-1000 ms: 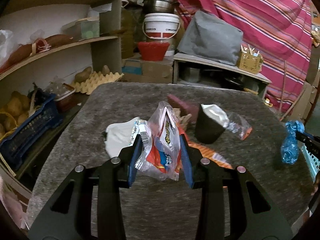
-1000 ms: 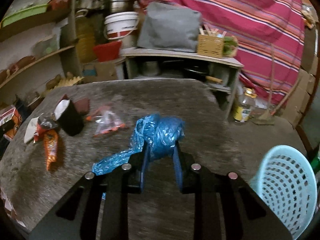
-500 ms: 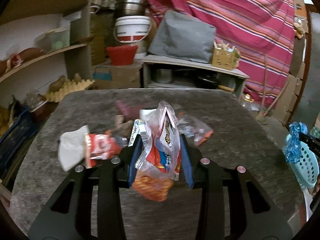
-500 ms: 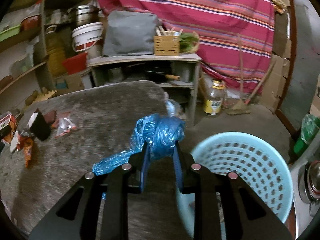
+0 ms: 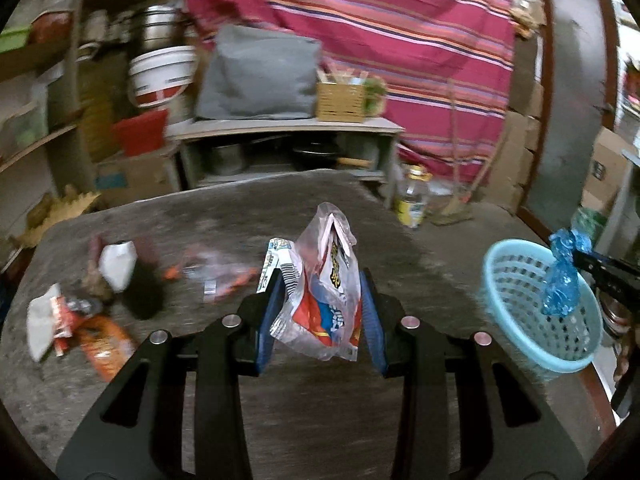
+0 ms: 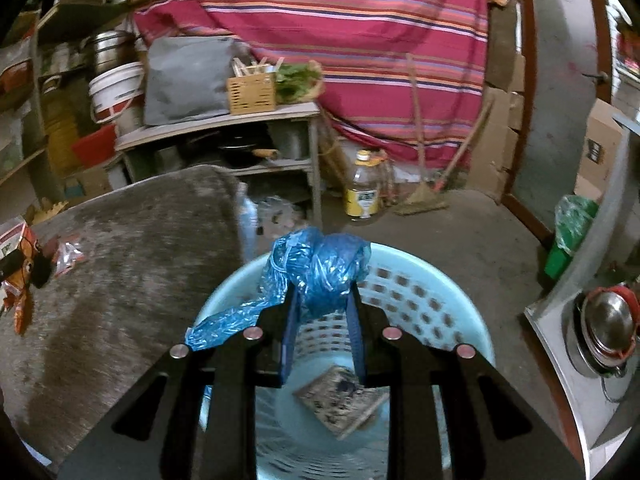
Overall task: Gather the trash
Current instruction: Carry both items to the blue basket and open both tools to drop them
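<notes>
My left gripper (image 5: 322,280) is shut on a clear snack wrapper (image 5: 320,300) with red, blue and yellow print, held above the grey table (image 5: 360,420). My right gripper (image 6: 322,296) is shut on a crumpled blue plastic bag (image 6: 316,268), held over the mouth of the light blue basket (image 6: 460,308). The left wrist view shows that blue bag (image 5: 562,276) hanging over the basket (image 5: 520,320) at the right. A flat printed packet (image 6: 340,400) lies in the basket's bottom. More trash (image 5: 100,320) lies on the table's left: a black cup, white paper, orange and clear wrappers.
The basket stands on the floor past the table's right edge. A low shelf (image 6: 224,128) with pots, a grey cushion and a wicker box stands behind. A bottle (image 6: 362,192) and a broom (image 6: 424,192) are on the floor. A steel pot (image 6: 604,328) sits at far right.
Both grippers have swung to the right with their loads. The right gripper with the blue bag went from over the table to above the basket. The left one's view now takes in the basket.
</notes>
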The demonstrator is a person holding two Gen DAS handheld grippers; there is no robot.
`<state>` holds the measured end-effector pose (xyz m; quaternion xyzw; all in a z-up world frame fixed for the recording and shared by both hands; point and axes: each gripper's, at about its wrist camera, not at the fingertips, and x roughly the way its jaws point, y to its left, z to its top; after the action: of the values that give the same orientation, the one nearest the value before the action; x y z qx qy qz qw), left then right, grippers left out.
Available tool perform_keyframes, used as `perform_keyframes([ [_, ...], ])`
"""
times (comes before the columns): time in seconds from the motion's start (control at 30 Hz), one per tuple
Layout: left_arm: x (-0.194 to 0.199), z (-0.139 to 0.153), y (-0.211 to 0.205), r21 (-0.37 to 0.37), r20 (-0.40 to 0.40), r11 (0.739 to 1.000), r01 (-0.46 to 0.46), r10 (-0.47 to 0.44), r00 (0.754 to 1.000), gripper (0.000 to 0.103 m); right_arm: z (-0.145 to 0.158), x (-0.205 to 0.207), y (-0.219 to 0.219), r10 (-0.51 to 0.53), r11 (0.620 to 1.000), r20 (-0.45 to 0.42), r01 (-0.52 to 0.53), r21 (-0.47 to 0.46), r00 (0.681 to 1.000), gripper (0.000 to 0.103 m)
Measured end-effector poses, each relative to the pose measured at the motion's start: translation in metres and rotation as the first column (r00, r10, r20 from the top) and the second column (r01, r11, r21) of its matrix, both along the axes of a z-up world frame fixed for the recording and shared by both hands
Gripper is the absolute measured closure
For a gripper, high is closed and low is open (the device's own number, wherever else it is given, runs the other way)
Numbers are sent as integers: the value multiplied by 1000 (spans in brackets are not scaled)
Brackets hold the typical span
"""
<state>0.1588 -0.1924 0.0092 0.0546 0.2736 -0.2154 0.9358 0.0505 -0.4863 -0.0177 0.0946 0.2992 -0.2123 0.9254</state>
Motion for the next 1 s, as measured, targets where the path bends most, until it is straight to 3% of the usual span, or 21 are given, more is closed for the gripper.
perform_keyframes([
  [0.27,-12,-15,-91,-31,-47,993,116,-118,992,67,-6,-18,-32,-65,998,-9,65,10,998,79],
  [0.53,-38,-24,-168,-11,-34,973,232,-232,972,67,-10,-32,-57,-110,994,-16,110,25,994,79],
  [0.83,-35,-34,-220,7,-71,960,281,-280,957,66,-16,-40,-71,-135,990,-34,136,39,990,79],
  [1.0,-29,-33,-223,-4,-95,958,286,-285,954,62,-16,-36,-72,-136,989,-33,138,52,990,79],
])
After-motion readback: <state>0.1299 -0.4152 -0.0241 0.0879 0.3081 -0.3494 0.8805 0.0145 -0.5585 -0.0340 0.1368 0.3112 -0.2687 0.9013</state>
